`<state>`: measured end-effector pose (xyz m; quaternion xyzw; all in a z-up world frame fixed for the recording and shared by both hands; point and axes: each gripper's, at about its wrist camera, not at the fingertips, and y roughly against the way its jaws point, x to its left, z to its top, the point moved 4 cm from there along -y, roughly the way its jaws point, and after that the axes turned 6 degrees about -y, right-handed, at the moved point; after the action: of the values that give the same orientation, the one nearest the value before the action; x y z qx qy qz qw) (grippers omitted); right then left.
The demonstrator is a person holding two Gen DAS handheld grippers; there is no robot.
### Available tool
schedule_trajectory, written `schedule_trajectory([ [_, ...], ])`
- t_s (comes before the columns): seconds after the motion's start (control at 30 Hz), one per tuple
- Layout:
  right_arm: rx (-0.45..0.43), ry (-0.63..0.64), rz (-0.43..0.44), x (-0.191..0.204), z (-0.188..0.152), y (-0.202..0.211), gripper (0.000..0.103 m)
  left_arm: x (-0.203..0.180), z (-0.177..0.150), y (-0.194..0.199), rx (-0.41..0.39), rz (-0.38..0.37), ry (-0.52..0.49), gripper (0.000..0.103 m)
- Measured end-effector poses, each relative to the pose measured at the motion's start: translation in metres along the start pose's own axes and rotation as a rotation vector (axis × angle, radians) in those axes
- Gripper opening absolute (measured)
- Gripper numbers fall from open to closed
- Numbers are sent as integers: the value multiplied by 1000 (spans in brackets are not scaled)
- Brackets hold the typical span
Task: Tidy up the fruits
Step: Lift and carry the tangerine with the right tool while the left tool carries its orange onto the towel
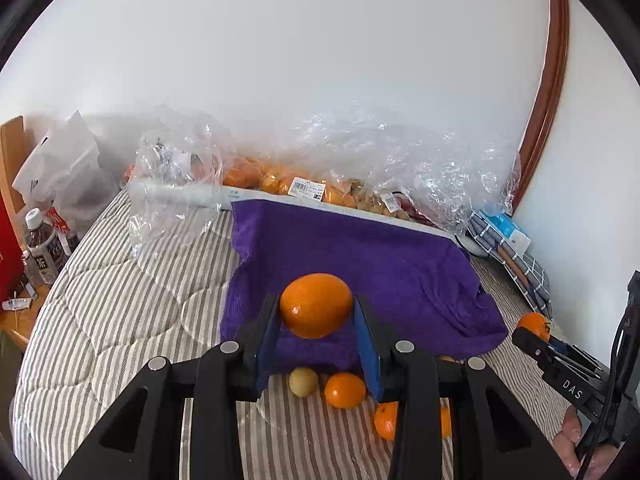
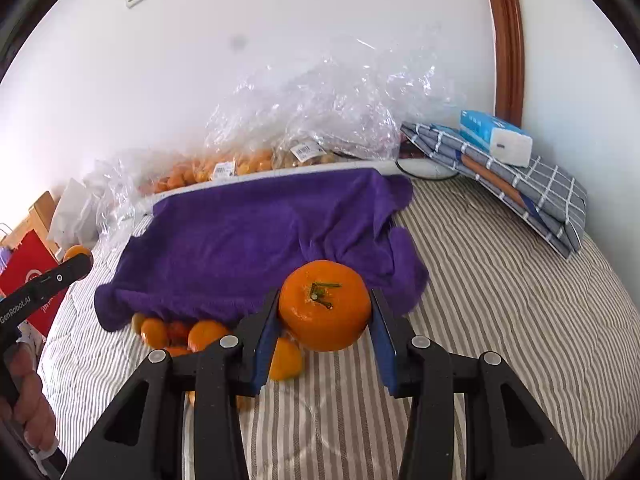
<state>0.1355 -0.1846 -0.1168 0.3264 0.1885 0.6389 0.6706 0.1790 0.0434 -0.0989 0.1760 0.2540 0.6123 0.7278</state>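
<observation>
My left gripper [image 1: 316, 312] is shut on a smooth orange [image 1: 316, 305] and holds it above the front edge of a purple towel [image 1: 360, 252]. My right gripper [image 2: 325, 312] is shut on a flat tangerine [image 2: 325, 310] with a green stem, held at the towel's near edge [image 2: 248, 236]. Loose fruit lies on the striped bedding below: a small orange [image 1: 345, 390], a pale yellow fruit [image 1: 303, 381] and another tangerine [image 1: 387, 420]. In the right wrist view several oranges [image 2: 176, 332] cluster at the towel's front left.
Clear plastic bags [image 1: 360, 160] with packed oranges line the wall behind the towel. Folded checked cloth [image 2: 520, 184] with a tissue pack [image 2: 496, 136] sits at the right. Water bottles [image 1: 42, 248] and a red bag [image 2: 32, 280] stand left of the bed.
</observation>
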Motion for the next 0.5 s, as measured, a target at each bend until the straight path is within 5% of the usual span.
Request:
schedule_trajectory([
  [0.5,-64,0,3,12,58,-38,43,8,47,-60,-20,29,51,35],
])
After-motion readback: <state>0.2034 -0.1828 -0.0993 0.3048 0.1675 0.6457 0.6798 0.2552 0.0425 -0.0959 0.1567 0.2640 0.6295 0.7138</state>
